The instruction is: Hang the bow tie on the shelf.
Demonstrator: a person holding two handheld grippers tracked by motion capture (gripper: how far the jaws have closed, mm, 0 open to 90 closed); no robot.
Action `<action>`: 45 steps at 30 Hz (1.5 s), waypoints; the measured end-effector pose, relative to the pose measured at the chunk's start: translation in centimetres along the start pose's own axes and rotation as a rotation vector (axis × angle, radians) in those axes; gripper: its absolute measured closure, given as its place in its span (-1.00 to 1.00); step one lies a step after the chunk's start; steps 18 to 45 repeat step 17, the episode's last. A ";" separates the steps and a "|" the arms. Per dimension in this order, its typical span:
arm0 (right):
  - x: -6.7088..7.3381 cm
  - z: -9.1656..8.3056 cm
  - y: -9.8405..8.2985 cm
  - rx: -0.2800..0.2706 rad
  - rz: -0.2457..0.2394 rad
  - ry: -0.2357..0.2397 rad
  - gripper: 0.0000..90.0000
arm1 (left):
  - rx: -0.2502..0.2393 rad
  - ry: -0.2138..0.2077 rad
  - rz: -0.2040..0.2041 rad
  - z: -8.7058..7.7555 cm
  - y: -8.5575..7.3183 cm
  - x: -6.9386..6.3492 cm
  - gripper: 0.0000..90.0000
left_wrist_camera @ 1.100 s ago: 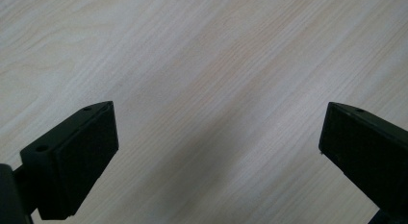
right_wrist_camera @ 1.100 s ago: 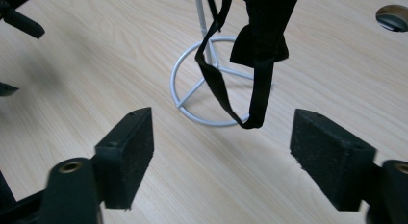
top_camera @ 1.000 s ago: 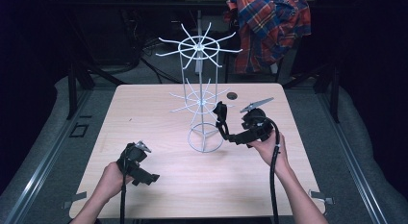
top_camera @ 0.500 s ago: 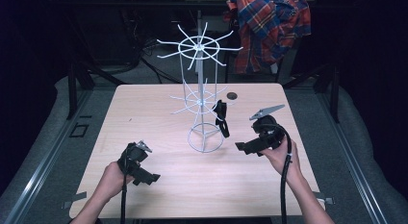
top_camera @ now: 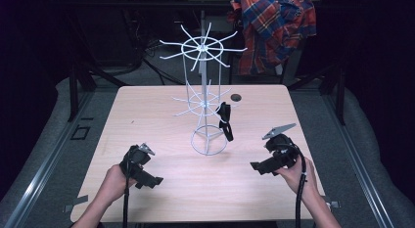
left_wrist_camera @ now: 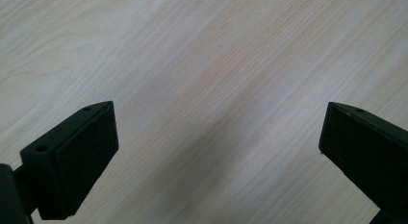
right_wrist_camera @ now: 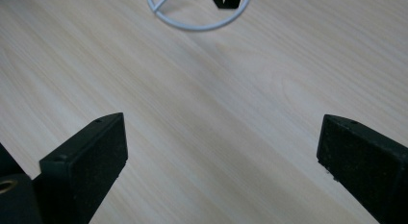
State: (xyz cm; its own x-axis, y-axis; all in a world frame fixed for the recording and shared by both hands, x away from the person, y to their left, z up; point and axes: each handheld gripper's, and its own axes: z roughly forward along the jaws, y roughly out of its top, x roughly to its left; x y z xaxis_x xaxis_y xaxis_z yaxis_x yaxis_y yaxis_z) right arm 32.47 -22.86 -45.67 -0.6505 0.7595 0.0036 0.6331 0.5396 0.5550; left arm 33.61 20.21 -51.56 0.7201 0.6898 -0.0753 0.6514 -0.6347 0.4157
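A white wire rack (top_camera: 202,91) with spoked arms stands at the table's middle on a ring base (right_wrist_camera: 199,22). A black strap (top_camera: 225,121) hangs from one of its lower arms, and its lower end (right_wrist_camera: 223,0) reaches the ring. My right gripper (top_camera: 256,167) is low over the table to the right of the rack, clear of the strap. Its jaws have just been opening and stand wide, with bare wood between them (right_wrist_camera: 221,161). My left gripper (top_camera: 152,180) rests near the front left, open over bare wood (left_wrist_camera: 216,156).
A small dark round thing (top_camera: 236,97) lies on the wooden table (top_camera: 147,115) behind the rack. A plaid shirt (top_camera: 276,30) hangs beyond the far edge. Dark frame rails run along both sides of the table.
The right gripper has let go of the black strap, which stays hanging on the rack, and has drawn back to the right and down toward the front. The left gripper has not moved.
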 end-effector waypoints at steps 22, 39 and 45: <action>-0.7 1.7 -4.2 0.140 0.027 0.000 -0.92 | 0.017 0.006 0.025 0.4 0.4 -0.3 -0.99; -0.7 1.7 -4.2 0.140 0.027 0.000 -0.92 | 0.017 0.006 0.025 0.4 0.4 -0.3 -0.99; -0.7 1.7 -4.2 0.140 0.027 0.000 -0.92 | 0.017 0.006 0.025 0.4 0.4 -0.3 -0.99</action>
